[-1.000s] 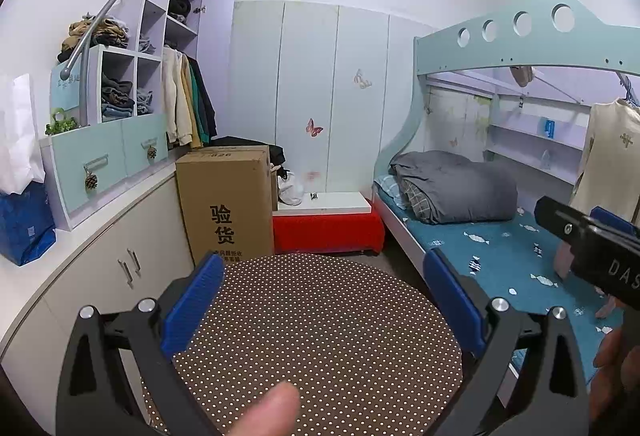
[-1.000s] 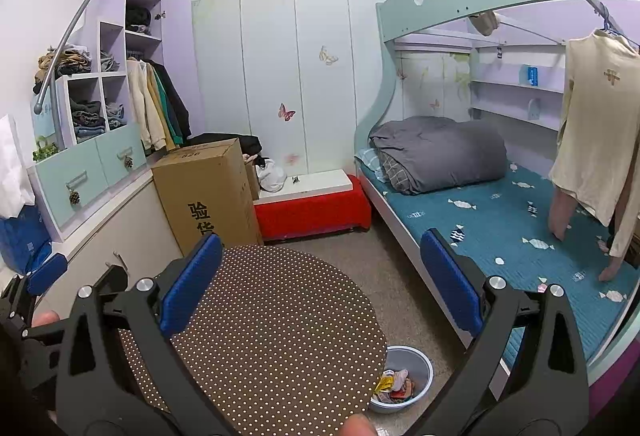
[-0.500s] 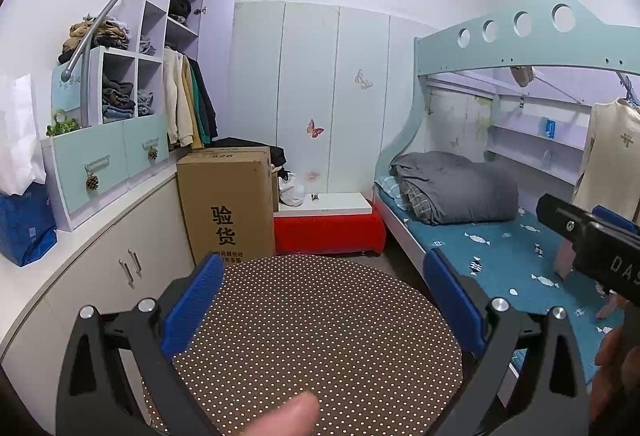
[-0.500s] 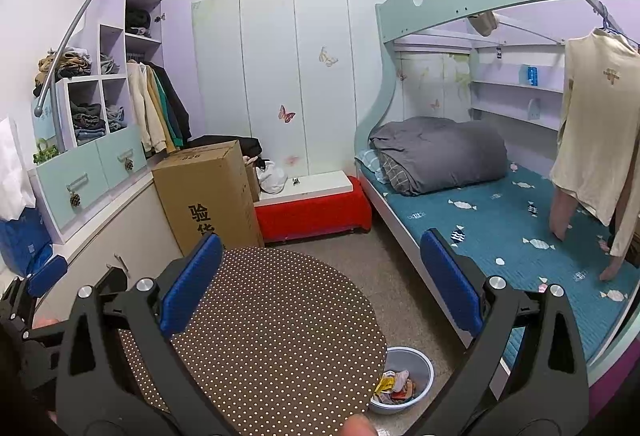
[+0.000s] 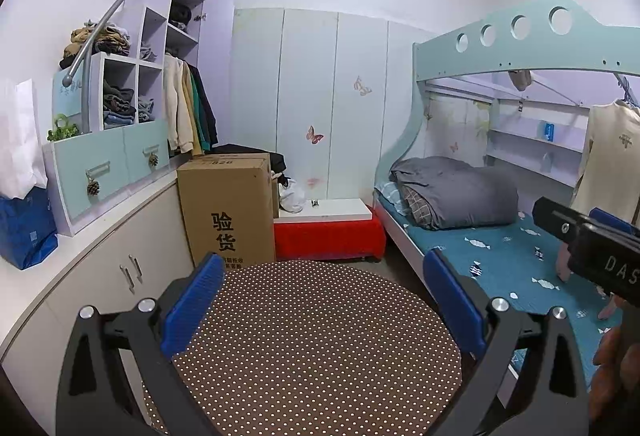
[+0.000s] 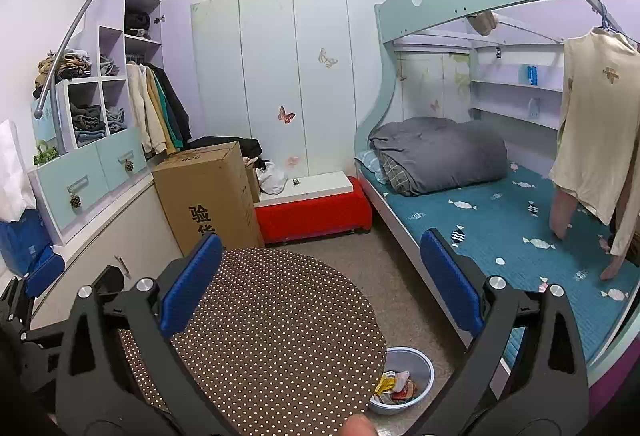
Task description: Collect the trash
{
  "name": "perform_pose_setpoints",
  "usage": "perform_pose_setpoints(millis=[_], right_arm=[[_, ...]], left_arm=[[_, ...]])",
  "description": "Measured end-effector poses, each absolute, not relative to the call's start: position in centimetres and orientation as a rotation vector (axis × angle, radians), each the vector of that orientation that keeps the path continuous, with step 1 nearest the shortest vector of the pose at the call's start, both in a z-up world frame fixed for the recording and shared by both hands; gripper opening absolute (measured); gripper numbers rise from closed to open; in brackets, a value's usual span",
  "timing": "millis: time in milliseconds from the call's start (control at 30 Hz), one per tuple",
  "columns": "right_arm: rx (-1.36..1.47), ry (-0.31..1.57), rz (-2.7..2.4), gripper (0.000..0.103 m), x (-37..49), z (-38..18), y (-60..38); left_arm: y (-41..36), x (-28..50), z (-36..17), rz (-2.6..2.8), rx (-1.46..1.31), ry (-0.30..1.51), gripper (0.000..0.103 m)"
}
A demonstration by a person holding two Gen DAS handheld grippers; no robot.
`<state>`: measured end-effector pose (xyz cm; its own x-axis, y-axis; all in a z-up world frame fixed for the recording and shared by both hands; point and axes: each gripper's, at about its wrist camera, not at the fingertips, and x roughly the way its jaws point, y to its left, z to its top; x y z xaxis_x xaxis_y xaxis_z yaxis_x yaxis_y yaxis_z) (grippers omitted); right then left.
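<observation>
I'm looking down a small bedroom with a bunk bed (image 6: 500, 220) along the right wall. In front of me stands a round desk (image 6: 272, 324) with a brown dotted top, and nothing lies on the part I can see. The trash I can find sits in a pale blue basin (image 6: 416, 364) on the floor, tucked just beside the desk's right edge, between the desk and the bed; crumpled wrappers (image 6: 394, 386) fill its bottom. Only the right wrist view shows it.

My right hand-held gripper (image 6: 320, 288) hovers over the desk with its jaws spread wide and empty; the basin lies below and a little to its right. My left hand-held gripper (image 5: 324, 300) is equally wide and empty, over the desk's middle, so I judge the right one nearer and better placed to go down for it.
</observation>
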<state>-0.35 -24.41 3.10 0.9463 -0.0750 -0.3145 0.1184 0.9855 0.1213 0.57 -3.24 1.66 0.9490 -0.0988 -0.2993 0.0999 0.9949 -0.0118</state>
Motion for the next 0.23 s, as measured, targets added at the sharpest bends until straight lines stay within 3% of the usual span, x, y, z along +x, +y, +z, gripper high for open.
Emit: perform_pose_setpoints(millis=[233], right_arm=[[0.139, 0.314, -0.099, 0.097, -0.42, 3.23, -24.18]], left_arm=[[-2.82, 1.02, 1.55, -0.088, -0.013, 0.327, 0.098]])
